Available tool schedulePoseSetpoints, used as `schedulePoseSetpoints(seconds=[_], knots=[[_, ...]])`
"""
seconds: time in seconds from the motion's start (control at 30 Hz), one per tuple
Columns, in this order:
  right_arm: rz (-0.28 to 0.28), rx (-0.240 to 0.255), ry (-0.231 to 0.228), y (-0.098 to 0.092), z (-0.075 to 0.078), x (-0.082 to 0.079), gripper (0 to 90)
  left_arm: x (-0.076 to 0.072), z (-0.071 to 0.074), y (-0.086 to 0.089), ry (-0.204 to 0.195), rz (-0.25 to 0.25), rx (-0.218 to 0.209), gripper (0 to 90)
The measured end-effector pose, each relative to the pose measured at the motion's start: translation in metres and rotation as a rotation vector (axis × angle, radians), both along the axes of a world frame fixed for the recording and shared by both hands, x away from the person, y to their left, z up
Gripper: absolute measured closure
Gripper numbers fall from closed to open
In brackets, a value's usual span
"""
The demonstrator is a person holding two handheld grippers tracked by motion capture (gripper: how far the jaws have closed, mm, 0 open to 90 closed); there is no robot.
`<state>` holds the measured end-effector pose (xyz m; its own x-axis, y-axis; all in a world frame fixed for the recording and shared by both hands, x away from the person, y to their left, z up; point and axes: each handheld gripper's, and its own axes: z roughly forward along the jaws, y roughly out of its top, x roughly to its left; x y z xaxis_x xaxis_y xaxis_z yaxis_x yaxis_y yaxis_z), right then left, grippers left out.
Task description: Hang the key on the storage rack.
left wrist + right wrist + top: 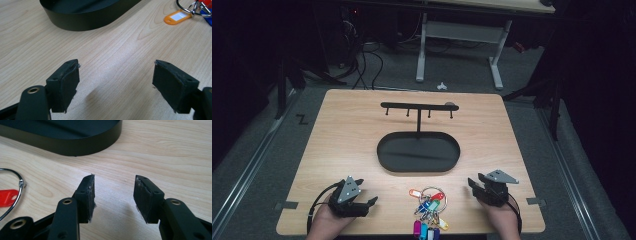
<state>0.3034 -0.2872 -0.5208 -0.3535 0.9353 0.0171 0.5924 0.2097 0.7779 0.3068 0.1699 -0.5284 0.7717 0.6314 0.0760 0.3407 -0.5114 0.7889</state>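
Note:
A bunch of keys with coloured tags [429, 207] lies on a metal ring near the front edge of the wooden table [347, 135], between my two grippers. Behind it stands a black hook rack [418, 106] on an oval black tray base [384, 150]. My left gripper [366, 191] rests left of the keys, jaws wide apart with nothing between them [116, 63]; an orange tag [176, 17] lies ahead to its right. To the right of the keys, my right gripper [476, 181] is open and empty [115, 177], with the ring [18, 185] and a red tag [6, 197] at its left.
The tray base wall [82, 21] rises just ahead of both grippers [75, 146]. Bare wood lies left and right of the base. Beyond the table's far edge stand a white desk frame [422, 50] and cables on a grey floor.

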Motion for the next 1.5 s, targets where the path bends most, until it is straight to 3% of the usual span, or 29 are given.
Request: schedulePoseSetpoints(seconds=[0.5, 0.6, 1.03, 1.1, 1.13, 1.17, 1.2, 1.5], knots=[[0.105, -0.009, 0.014, 0.011, -0.001, -0.001, 50.4, 0.0, 0.0, 0.0, 0.002, -0.006, 0.004, 22.1], [0.133, 0.017, 0.033, 0.014, 0.0, -0.003, 49.4, 0.0, -0.002, -0.002, 0.003, -0.007, 0.01, 22.0], [0.311, 0.011, 0.014, 0.037, 0.011, -0.015, 47.5, -0.004, 0.002, 0.006, -0.011, 0.01, -0.014, 21.9], [0.344, 0.005, 0.02, 0.041, 0.012, -0.016, 48.3, -0.003, 0.003, 0.007, -0.011, 0.008, -0.014, 21.9], [0.387, 0.0, 0.03, 0.046, 0.012, -0.018, 49.3, -0.002, 0.003, 0.006, -0.011, 0.006, -0.015, 22.0], [0.387, 0.0, 0.03, 0.046, 0.012, -0.018, 49.3, -0.002, 0.003, 0.006, -0.011, 0.006, -0.015, 21.9], [0.431, -0.007, 0.04, 0.051, 0.011, -0.02, 50.3, -0.002, 0.003, 0.005, -0.009, 0.005, -0.014, 21.9], [0.554, -0.021, 0.057, 0.062, 0.007, -0.024, 51.2, 0.0, 0.001, 0.0, -0.005, -0.009, 0.007, 21.9]])
